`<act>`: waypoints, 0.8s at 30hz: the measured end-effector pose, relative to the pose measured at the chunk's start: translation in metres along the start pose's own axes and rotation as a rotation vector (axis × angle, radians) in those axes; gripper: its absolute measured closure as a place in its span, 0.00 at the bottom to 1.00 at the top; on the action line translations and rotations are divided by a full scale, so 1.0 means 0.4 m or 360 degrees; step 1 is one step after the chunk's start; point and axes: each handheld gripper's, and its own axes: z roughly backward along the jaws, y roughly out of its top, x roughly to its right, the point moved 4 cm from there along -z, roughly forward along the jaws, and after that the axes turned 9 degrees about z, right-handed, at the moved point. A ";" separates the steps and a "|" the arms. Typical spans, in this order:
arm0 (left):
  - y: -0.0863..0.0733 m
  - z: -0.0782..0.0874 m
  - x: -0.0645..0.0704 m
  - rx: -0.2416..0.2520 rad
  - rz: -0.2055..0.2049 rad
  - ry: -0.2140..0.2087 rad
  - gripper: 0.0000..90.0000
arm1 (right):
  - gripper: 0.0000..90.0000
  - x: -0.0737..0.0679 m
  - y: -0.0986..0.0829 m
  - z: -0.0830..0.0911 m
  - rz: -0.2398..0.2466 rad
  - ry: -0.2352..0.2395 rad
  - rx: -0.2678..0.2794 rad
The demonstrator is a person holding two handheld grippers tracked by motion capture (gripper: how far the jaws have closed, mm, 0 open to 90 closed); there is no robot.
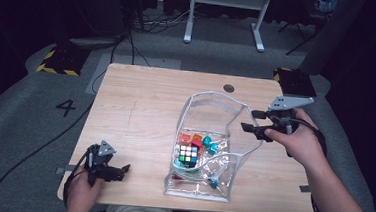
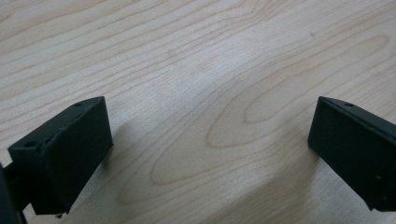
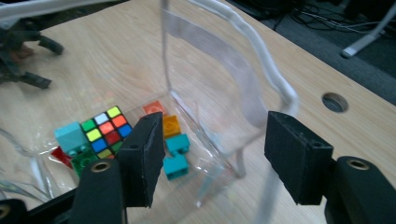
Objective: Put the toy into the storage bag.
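Clear plastic pouch [image 1: 209, 137] sits mid-table [image 1: 140, 112], holding a puzzle cube [image 1: 188, 155] and coloured bricks [image 3: 176, 154]. Right gripper [image 1: 247, 119], jaws spread, seems just clear of its rim. Left gripper [image 1: 121, 171] rests open, well apart.

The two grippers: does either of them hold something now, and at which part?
Nothing is held. The left gripper is open over bare table. The right gripper is open around the clear bag's rim, not closed on it.

bag [image 3: 224, 88] near rim: blurred | red brick [image 3: 60, 155]: half hidden
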 end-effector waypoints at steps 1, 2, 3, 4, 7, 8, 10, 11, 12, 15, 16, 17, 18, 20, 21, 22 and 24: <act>0.000 0.000 0.000 0.0001 0.0000 -0.0001 0.00 | 0.43 0.011 -0.015 0.007 -0.0019 -0.0020 -0.0003; 0.000 0.000 0.000 0.0002 0.0003 -0.0001 0.00 | 0.43 0.020 -0.026 0.012 -0.0040 -0.0044 -0.0005; 0.000 -0.001 -0.001 0.0000 -0.0008 -0.0004 0.00 | 0.43 0.027 -0.035 0.015 -0.0054 -0.0060 -0.0007; 0.000 0.000 -0.002 -0.0001 -0.0017 -0.0011 0.00 | 0.43 0.035 -0.048 0.019 -0.0074 -0.0088 -0.0013; -0.001 0.001 -0.006 0.0001 -0.0043 -0.0032 0.00 | 0.43 0.057 -0.089 0.027 -0.0136 -0.0145 -0.0025; -0.002 0.003 -0.007 -0.0007 -0.0053 -0.0046 0.00 | 0.43 0.063 -0.102 0.030 -0.0164 -0.0160 -0.0020; -0.002 0.003 -0.008 -0.0007 -0.0062 -0.0047 0.00 | 0.40 0.074 -0.128 0.036 -0.0220 -0.0187 -0.0002; -0.002 0.003 -0.008 -0.0010 -0.0067 -0.0047 0.00 | 0.39 0.077 -0.140 0.038 -0.0245 -0.0185 0.0010; -0.002 0.003 -0.008 -0.0009 -0.0065 -0.0047 0.00 | 0.39 0.079 -0.151 0.040 -0.0276 -0.0192 0.0026; -0.002 0.003 -0.008 -0.0009 -0.0065 -0.0047 0.00 | 0.40 0.081 -0.172 0.051 -0.0347 -0.0198 0.0125; -0.002 0.003 -0.008 -0.0009 -0.0065 -0.0047 0.00 | 0.42 0.082 -0.180 0.057 -0.0341 -0.0202 0.0139; -0.002 0.003 -0.008 -0.0009 -0.0065 -0.0047 0.00 | 0.42 0.083 -0.188 0.063 -0.0343 -0.0217 0.0146; -0.002 0.003 -0.008 -0.0009 -0.0065 -0.0047 0.00 | 0.41 0.085 -0.198 0.067 -0.0355 -0.0232 0.0158; -0.002 0.003 -0.008 -0.0009 -0.0065 -0.0047 0.00 | 0.41 0.088 -0.224 0.070 -0.0375 -0.0248 0.0134; -0.002 0.003 -0.008 -0.0009 -0.0065 -0.0047 0.00 | 0.41 0.089 -0.239 0.069 -0.0387 -0.0262 0.0112; -0.002 0.003 -0.008 -0.0009 -0.0065 -0.0047 0.00 | 0.41 0.092 -0.256 0.068 -0.0389 -0.0276 0.0090; -0.002 0.003 -0.008 -0.0009 -0.0065 -0.0047 0.00 | 0.41 0.093 -0.289 0.062 -0.0420 -0.0288 0.0050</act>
